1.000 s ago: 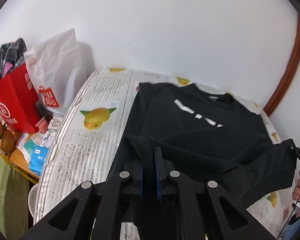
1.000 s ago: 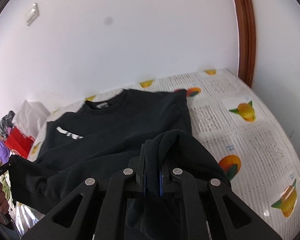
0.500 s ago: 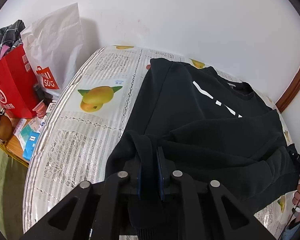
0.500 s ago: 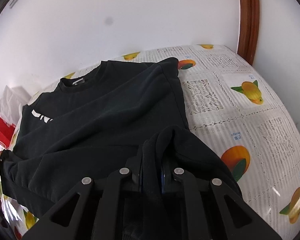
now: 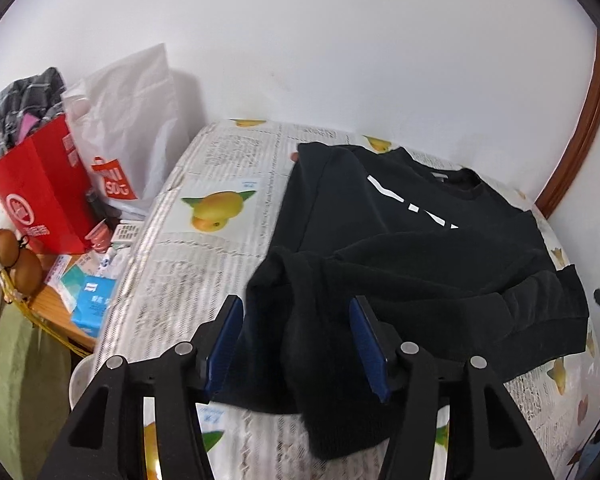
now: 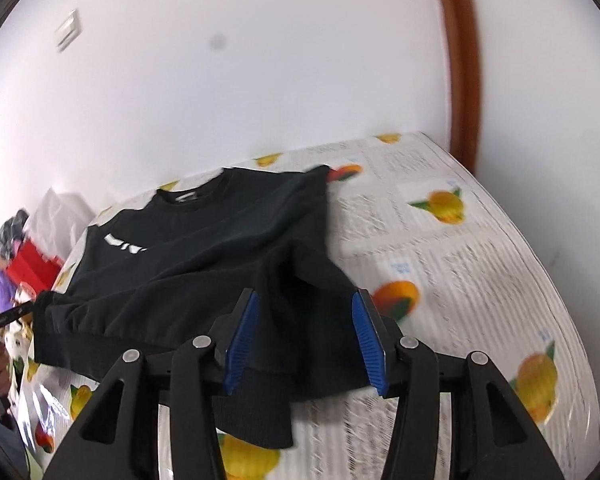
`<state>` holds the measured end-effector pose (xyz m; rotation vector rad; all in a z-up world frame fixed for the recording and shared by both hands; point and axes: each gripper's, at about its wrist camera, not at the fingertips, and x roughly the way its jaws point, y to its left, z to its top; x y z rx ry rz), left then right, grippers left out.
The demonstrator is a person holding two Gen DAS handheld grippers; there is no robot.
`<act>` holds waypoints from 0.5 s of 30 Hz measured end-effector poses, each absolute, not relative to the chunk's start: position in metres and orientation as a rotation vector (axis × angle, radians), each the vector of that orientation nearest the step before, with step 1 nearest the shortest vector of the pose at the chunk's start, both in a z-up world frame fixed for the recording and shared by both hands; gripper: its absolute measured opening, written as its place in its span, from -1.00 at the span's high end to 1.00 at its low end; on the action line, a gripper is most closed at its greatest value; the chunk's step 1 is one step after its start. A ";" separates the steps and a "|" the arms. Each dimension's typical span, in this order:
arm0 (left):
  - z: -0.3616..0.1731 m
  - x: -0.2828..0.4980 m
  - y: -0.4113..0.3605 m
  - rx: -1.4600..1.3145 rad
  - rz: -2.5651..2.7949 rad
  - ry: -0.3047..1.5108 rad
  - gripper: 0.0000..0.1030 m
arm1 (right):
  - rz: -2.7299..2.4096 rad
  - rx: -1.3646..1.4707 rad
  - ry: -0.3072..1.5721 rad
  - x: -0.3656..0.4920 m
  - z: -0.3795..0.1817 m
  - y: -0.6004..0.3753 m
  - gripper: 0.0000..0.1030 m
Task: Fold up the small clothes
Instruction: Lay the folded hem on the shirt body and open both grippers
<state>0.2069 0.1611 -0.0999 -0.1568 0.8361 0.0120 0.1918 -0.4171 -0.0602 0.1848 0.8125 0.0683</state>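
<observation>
Sweatshirt: black sweatshirt [image 5: 400,248] lies on the bench, collar toward the far wall, hem end doubled up over the body and bunched on the near side.
Bench: fruit-print cloth covers the bench [image 5: 220,248]; bare cloth shows to the left in my left view and to the right in my right view.
Left gripper: my left gripper [image 5: 296,340] is opening right now, blue pads apart, the near-left corner of the fold lying loose between them, not pinched.
Right gripper: my right gripper [image 6: 304,336] is opening too, jaws spread, the ribbed hem corner slack between the pads and drooping toward me.
Fold: I'd call this the release of the bottom-up fold. The near edge looks lumpy, not flat.
Risk one: cloth sits between both pairs of pads, so if I pull back low a pad could snag the knit and drag the fold open.
Risk two: the hem corner by my right gripper hangs toward the near edge; its weight could pull that side off.
Clutter: red bag [image 5: 40,200] and white bag [image 5: 136,128] stand off the far-left edge, well apart from the sweatshirt.
</observation>
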 end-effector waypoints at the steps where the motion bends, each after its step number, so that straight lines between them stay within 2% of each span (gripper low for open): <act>1: -0.100 0.202 0.166 -0.166 0.016 0.834 -0.03 | 0.046 0.183 0.822 0.193 -0.063 -0.420 0.06; 5: -0.106 0.191 0.183 -0.196 0.049 0.833 -0.03 | -0.036 0.188 0.894 0.200 -0.086 -0.429 0.06; 15: -0.145 0.204 0.194 -0.209 0.034 0.930 0.03 | 0.002 0.259 0.921 0.213 -0.113 -0.421 0.10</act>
